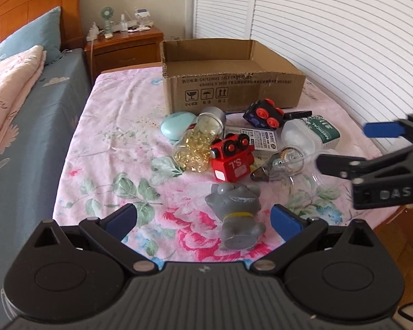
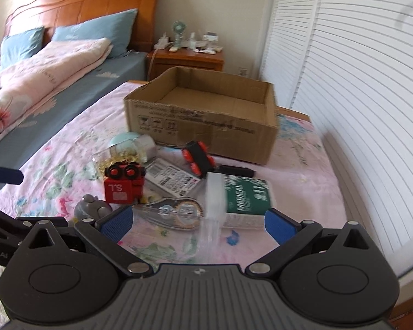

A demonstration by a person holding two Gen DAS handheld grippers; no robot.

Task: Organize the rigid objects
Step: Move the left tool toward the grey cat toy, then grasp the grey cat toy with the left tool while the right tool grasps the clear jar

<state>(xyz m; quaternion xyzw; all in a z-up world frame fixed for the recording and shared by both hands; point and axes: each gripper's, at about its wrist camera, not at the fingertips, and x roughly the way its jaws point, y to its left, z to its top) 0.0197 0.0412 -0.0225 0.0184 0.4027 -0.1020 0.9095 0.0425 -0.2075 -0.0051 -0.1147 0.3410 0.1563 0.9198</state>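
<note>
Grey toy figure [image 1: 235, 214] lying base-forward.

Wooden nightstand [image 1: 125, 48] with small fan [image 1: 106, 16], blue pillow [image 2: 96, 34], louvered doors [image 2: 358, 82].

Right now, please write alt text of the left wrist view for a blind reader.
The open left gripper frames a toppled grey toy figure on a floral sheet. Behind lie a red toy train, a capsule jar and an open cardboard box.
</note>
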